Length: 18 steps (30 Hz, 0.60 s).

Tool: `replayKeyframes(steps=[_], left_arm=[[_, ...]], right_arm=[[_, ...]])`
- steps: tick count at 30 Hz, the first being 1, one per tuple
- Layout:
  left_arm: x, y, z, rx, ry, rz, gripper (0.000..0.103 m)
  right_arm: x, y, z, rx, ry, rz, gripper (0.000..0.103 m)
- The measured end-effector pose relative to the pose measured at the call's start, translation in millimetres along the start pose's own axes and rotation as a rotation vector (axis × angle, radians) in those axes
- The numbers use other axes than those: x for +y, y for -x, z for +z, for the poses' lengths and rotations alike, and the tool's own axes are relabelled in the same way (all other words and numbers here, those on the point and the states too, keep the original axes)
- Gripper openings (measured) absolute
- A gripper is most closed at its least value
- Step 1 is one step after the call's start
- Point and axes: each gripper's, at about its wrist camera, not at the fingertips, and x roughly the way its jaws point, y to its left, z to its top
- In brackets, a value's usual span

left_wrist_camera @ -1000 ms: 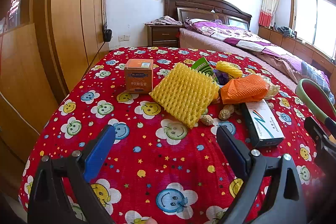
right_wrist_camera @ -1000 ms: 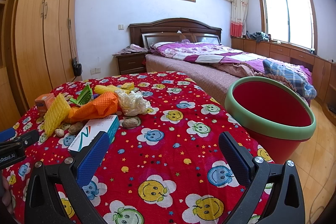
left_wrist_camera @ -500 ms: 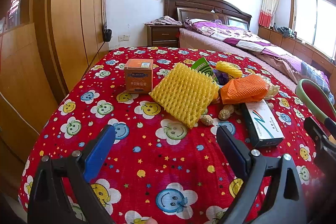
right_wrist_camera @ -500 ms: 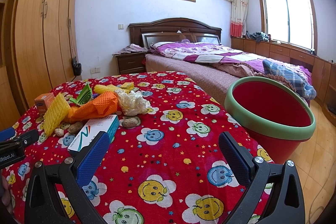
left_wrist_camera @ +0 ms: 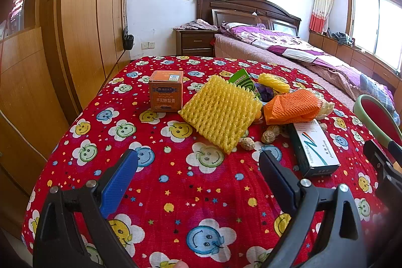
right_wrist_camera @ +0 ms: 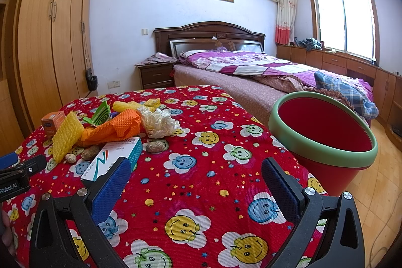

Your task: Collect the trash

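Hiding purple scrap [left_wrist_camera: 264,93], yellow foam net [left_wrist_camera: 221,113], bin [left_wrist_camera: 377,114] cropped

Two foam fruit nets are counted: one yellow foam net [left_wrist_camera: 221,114] and one orange foam net [left_wrist_camera: 292,106]. Three boxes are recorded: one orange box [left_wrist_camera: 166,90], one white-and-teal capsule box [left_wrist_camera: 314,146], one small yellow box [right_wrist_camera: 152,102]. One red bin [right_wrist_camera: 324,132] and one crumpled white wrapper [right_wrist_camera: 159,122] are noted. Four peanuts are seen.
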Motion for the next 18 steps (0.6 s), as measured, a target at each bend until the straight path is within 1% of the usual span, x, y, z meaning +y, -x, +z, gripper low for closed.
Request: replayKeyframes(steps=[11,14,18], left_arm=[[-1.7,0.4,2.1,0.006,0.01,0.001,0.097],[-1.9,-0.6,3.4,0.021,0.016,0.001,0.097],[1.4,-2.5,5.1,0.056,0.035,-0.02,0.097]], right_arm=[[0.7,-1.2,1.1,-0.004,-0.004,0.001,0.103],[0.2,-2.6,2.1,0.0,-0.007,0.001,0.103],[-1.8,1.6,1.4,0.005,0.0,-0.002,0.103]])
